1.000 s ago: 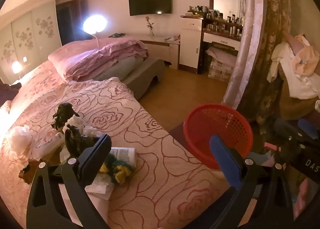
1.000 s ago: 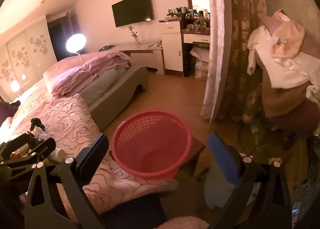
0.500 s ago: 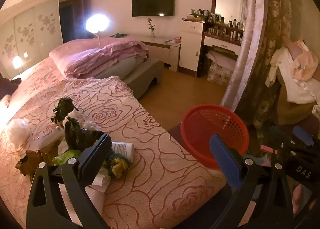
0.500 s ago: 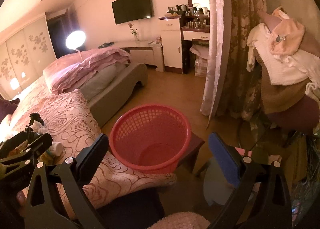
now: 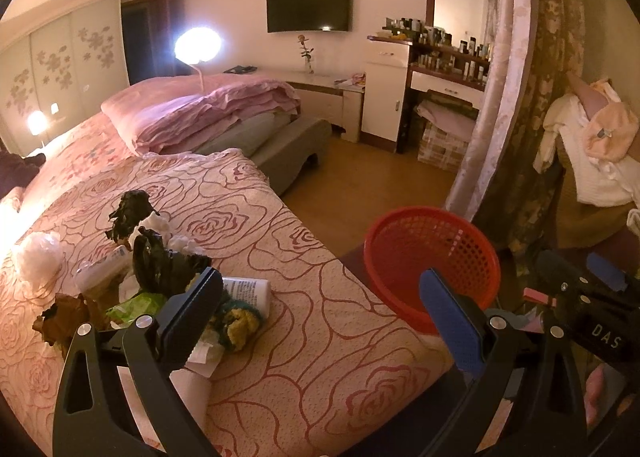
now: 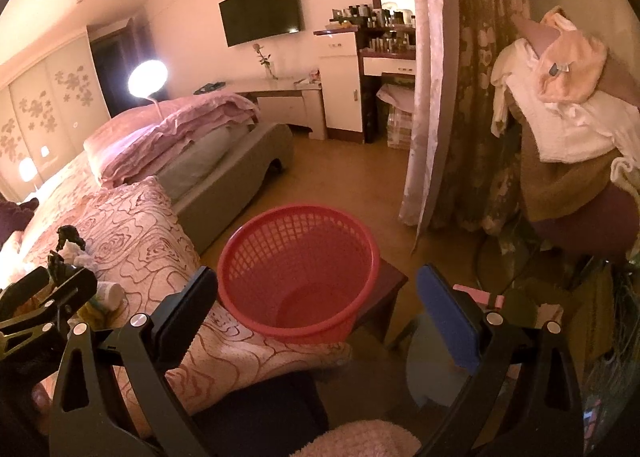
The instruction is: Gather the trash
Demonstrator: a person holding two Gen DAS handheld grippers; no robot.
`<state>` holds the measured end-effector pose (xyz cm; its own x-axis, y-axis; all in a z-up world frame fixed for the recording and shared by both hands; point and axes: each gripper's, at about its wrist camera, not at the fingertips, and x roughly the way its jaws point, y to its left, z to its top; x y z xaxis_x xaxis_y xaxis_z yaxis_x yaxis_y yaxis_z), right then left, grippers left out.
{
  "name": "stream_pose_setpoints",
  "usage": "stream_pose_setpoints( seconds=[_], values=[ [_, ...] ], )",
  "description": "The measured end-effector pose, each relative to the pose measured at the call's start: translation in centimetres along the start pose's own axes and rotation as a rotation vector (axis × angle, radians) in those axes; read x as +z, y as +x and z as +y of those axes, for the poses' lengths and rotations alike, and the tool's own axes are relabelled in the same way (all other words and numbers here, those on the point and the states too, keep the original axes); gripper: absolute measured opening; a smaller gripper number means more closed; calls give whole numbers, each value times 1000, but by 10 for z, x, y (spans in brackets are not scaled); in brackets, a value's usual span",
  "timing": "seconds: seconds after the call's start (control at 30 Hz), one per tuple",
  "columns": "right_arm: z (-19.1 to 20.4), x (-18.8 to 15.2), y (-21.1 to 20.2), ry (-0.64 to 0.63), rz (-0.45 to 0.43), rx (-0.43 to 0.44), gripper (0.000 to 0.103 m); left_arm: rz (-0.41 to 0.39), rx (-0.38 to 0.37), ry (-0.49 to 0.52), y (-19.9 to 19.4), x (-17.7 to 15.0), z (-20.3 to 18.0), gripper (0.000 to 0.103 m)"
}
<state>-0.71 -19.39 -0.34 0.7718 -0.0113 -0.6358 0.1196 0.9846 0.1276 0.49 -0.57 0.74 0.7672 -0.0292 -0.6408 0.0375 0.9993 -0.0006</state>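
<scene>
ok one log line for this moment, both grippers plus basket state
left gripper: open, nothing held, over trash pile on bed | right gripper: open, nothing held | red basket: empty

The red basket mouth gapes unobstructed; trash pile crowds the bedspread beside bare cover.

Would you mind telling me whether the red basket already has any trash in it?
Empty. The right wrist view looks straight into the red basket, and its smooth bottom and mesh walls are bare; the trash pile lies on the bed.

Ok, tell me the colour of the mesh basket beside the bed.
Red, or pinkish-red; the basket shows best in the right wrist view.
</scene>
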Motion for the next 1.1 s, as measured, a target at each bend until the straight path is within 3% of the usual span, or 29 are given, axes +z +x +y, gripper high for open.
stream_pose_setpoints(
  seconds=[1.1],
  values=[
    [0, -1, 1, 4, 0, 1, 96, 2, 7, -4, 2, -3, 4, 95]
  ],
)
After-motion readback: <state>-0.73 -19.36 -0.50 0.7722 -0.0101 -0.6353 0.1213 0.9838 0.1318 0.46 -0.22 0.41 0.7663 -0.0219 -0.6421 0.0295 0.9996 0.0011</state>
